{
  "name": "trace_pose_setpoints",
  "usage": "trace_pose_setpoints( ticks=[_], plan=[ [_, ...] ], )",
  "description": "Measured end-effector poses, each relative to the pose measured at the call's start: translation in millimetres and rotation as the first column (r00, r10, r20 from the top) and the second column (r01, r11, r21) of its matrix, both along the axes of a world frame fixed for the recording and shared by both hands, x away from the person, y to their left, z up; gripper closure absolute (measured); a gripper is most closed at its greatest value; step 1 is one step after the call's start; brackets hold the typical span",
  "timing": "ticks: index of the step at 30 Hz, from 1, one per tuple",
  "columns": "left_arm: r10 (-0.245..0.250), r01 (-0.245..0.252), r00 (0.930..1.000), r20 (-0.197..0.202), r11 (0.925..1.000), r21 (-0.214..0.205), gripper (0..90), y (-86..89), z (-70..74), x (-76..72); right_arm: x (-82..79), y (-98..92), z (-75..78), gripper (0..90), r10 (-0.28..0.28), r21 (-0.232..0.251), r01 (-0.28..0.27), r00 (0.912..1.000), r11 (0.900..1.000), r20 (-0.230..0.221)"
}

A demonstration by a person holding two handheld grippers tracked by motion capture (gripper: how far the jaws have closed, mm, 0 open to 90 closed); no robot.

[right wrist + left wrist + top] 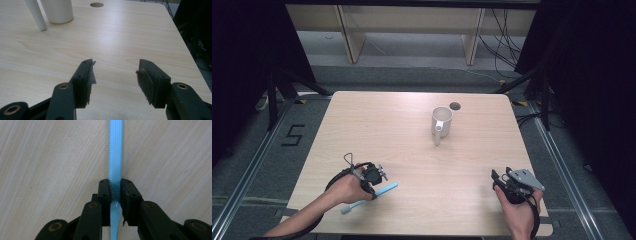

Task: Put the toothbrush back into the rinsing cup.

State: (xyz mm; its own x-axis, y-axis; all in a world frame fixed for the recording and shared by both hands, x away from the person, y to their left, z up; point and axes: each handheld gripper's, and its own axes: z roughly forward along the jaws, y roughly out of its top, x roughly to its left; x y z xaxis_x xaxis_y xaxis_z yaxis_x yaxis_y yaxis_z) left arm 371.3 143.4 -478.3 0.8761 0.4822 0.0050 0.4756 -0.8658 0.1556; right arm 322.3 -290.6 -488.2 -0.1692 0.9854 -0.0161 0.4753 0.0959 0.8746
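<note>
A light blue toothbrush (384,190) lies flat on the wooden table (377,125) near its front left, pale head end toward the front edge. My left gripper (373,180) points down at it. In the left gripper view the jaws of the left gripper (115,183) press on both sides of the toothbrush's ribbed blue handle (115,150), which still rests on the wood. My right gripper (501,174) sits at the front right, and in the right gripper view this gripper (115,65) is open with bare table between its jaws.
A white mug (441,120) stands right of centre toward the back, its straight handle pointing to the front; the right gripper view has the mug (58,11) at its top left. A round cable hole (455,106) lies just behind it. The table's right edge is near the right gripper.
</note>
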Motion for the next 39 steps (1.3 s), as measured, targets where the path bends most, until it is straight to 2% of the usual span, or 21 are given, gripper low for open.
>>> trace_pose_setpoints(
  ticks=[2,3,4,8,9,14,18,19,20,22,24,25,27,29,30,33,35,36,37,39],
  plan=[
    [-0.016,0.016,0.9999,-0.001,0.9999,-0.002,77.9,0.4,0.0,0.0,-0.6,2.2,-0.4,47.2,-0.010,0.020,0.010,0.9999,0.9997,-0.004],
    [-0.025,0.025,0.9997,0.003,0.9997,-0.003,77.9,0.5,0.0,0.1,-0.3,1.8,-0.8,47.2,-0.006,0.013,0.006,1.0000,0.9999,0.000],
    [-0.029,0.029,0.9996,0.008,0.9996,-0.006,77.9,0.6,-0.1,0.1,0.6,-0.3,-0.7,47.2,0.005,-0.018,-0.005,0.9999,0.9998,0.015],
    [-0.053,0.053,0.9986,0.011,0.9983,-0.026,78.0,1.7,-0.2,0.1,0.4,-0.3,-0.7,47.2,0.006,-0.017,-0.006,0.9999,0.9998,0.015],
    [-0.054,0.054,0.9984,0.014,0.9980,-0.032,78.0,1.8,0.3,-0.1,0.3,0.5,-1.1,47.2,0.007,0.003,-0.007,1.0000,1.0000,0.007],
    [-0.068,0.069,0.9973,0.027,0.9967,-0.042,78.0,2.1,5.2,-1.1,0.3,0.6,-1.4,47.1,0.007,0.002,-0.007,0.9999,1.0000,0.007],
    [-0.128,0.131,0.9890,0.073,0.9907,-0.035,78.0,2.0,15.2,-2.4,0.2,3.1,-0.3,47.3,0.023,-0.008,-0.023,0.9997,0.9997,0.000],
    [-0.141,0.144,0.9868,0.080,0.9891,-0.032,78.0,1.7,17.3,-2.8,-0.6,6.5,-0.2,48.0,0.016,0.017,-0.016,0.9998,0.9997,-0.010],
    [-0.152,0.155,0.9845,0.087,0.9874,-0.030,78.0,1.3,19.5,-3.0,0.8,4.4,0.7,48.4,0.051,-0.023,-0.051,0.9987,0.9984,-0.006],
    [-0.164,0.168,0.9814,0.100,0.9854,-0.029,78.0,0.6,23.6,-3.9,1.1,9.1,1.4,48.9,0.075,-0.017,-0.075,0.9972,0.9970,-0.006],
    [-0.176,0.180,0.9779,0.112,0.9832,-0.027,78.0,-0.3,27.6,-4.9,1.4,11.3,4.0,49.5,0.137,-0.049,-0.138,0.9903,0.9892,-0.021],
    [-0.189,0.193,0.9748,0.118,0.9808,-0.025,78.0,-0.6,29.6,-5.1,2.3,12.5,4.9,49.4,0.185,-0.068,-0.186,0.9824,0.9801,-0.024],
    [-0.207,0.212,0.9695,0.130,0.9770,-0.022,78.0,-1.7,33.1,-6.0,2.1,17.4,7.1,49.1,0.257,-0.074,-0.259,0.9657,0.9631,-0.039],
    [-0.224,0.229,0.9647,0.138,0.9733,-0.019,77.9,-3.1,36.5,-6.7,5.1,19.6,8.4,48.7,0.351,-0.088,-0.352,0.9359,0.9318,-0.032],
    [-0.224,0.229,0.9647,0.138,0.9733,-0.019,77.9,-3.1,36.5,-6.7,5.5,22.3,9.0,48.7,0.386,-0.082,-0.387,0.9219,0.9183,-0.036],
    [-0.252,0.259,0.9540,0.163,0.9656,-0.024,77.9,-6.7,43.2,-7.5,5.7,34.2,8.7,48.6,0.483,-0.084,-0.486,0.8737,0.8696,-0.058],
    [-0.267,0.275,0.9488,0.169,0.9611,-0.027,78.0,-9.1,46.3,-7.8,7.0,43.3,8.3,48.6,0.562,-0.094,-0.567,0.8236,0.8182,-0.076],
    [-0.275,0.284,0.9462,0.170,0.9583,-0.030,78.0,-10.4,47.9,-7.8,8.2,47.7,8.6,48.6,0.601,-0.103,-0.606,0.7953,0.7885,-0.079],
    [-0.280,0.289,0.9450,0.169,0.9566,-0.034,78.0,-11.7,49.3,-8.1,8.3,52.8,8.9,48.6,0.628,-0.090,-0.633,0.7741,0.7688,-0.083],
    [-0.290,0.302,0.9402,0.179,0.9526,-0.040,78.0,-14.3,51.7,-8.2,8.8,61.8,10.5,48.7,0.668,-0.070,-0.672,0.7409,0.7376,-0.068]
  ],
)
